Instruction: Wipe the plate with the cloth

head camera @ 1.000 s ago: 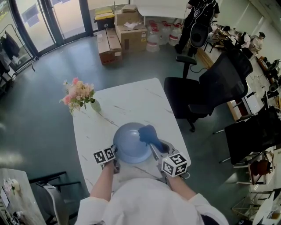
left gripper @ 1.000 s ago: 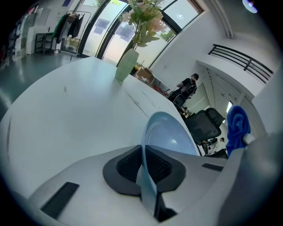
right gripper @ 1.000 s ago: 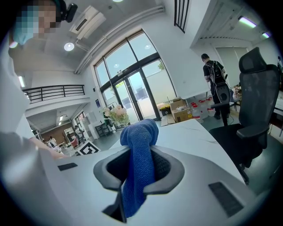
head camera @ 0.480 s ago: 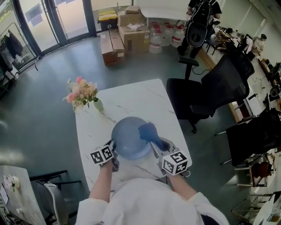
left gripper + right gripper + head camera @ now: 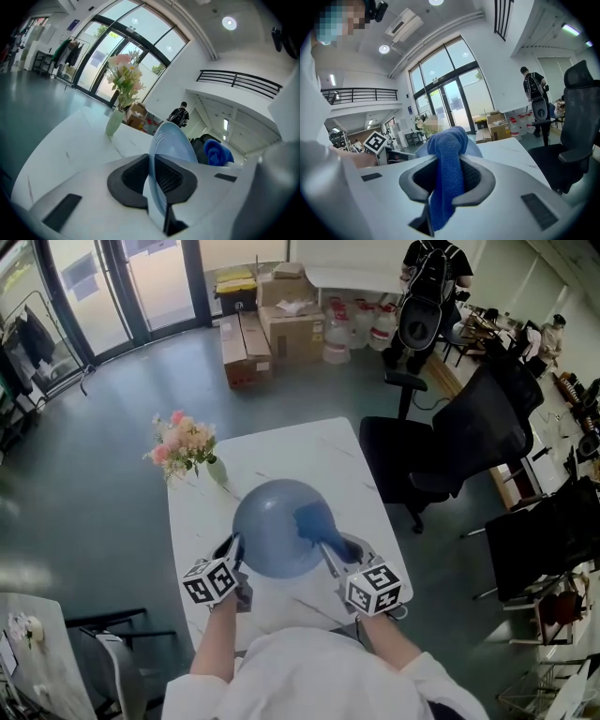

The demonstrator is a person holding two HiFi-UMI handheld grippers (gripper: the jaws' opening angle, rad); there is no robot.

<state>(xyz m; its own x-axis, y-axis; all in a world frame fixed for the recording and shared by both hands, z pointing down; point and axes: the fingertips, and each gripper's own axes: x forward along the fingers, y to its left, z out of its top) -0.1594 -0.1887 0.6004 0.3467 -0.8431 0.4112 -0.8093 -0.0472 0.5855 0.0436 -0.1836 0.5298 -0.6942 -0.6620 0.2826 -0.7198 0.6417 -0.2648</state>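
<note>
Plate (image 5: 272, 521), pale blue, rigid, probably glazed-slick and breakable, best taken by the rim: clamped there at 8 o'clock by closed fingers of left gripper (image 5: 232, 549), held tilted above worktop (image 5: 281, 451); cloth (image 5: 316, 519), soft, light, pinched in fingers of right gripper (image 5: 330, 549), over plate's 3 o'clock side.

Plate (image 5: 270, 529): round, pale blue, smooth, with faint concentric rings near the rim. It is tipped up on edge. The left gripper (image 5: 157, 180) holds it by the rim at about 7 o'clock in the head view, jaws closed on the thin edge.

Cloth (image 5: 314, 519): deep blue, knitted texture, bunched into a thick fold. It is clamped between the jaws of the right gripper (image 5: 445, 183), one end hanging below them. The bunched end lies against the plate at about 3 o'clock.
</note>
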